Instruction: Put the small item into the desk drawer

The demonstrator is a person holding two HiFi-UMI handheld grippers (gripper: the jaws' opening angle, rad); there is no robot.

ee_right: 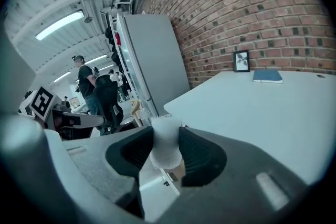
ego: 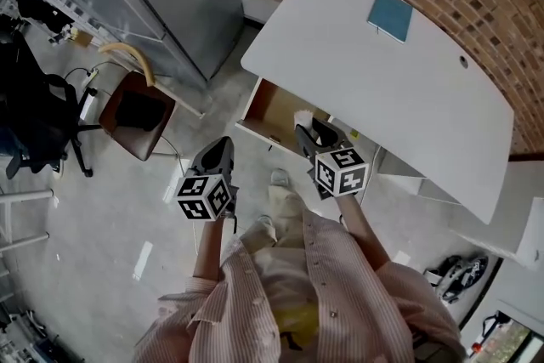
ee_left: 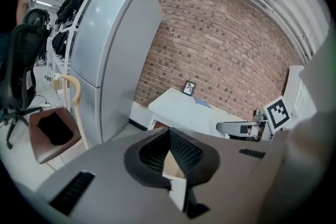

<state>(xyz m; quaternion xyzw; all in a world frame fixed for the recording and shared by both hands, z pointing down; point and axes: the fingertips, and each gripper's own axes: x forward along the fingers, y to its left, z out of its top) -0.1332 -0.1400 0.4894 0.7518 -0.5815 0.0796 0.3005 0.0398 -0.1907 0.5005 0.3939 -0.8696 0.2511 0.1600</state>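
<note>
Small item (ee_right: 165,148) — pinched between jaws of right gripper (ego: 310,134), over drawer (ego: 272,109).

A pale striped, buttoned shirt (ego: 327,285) is worn; the left gripper (ego: 221,147) and right gripper (ego: 308,132) are moulded grey, with black ribbed pads (ee_left: 185,152) and black-and-white marker cubes (ego: 204,196).

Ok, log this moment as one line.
right gripper: shut on small white item | left gripper: shut, empty | drawer: open, right gripper beside it | item not yet inside
</note>
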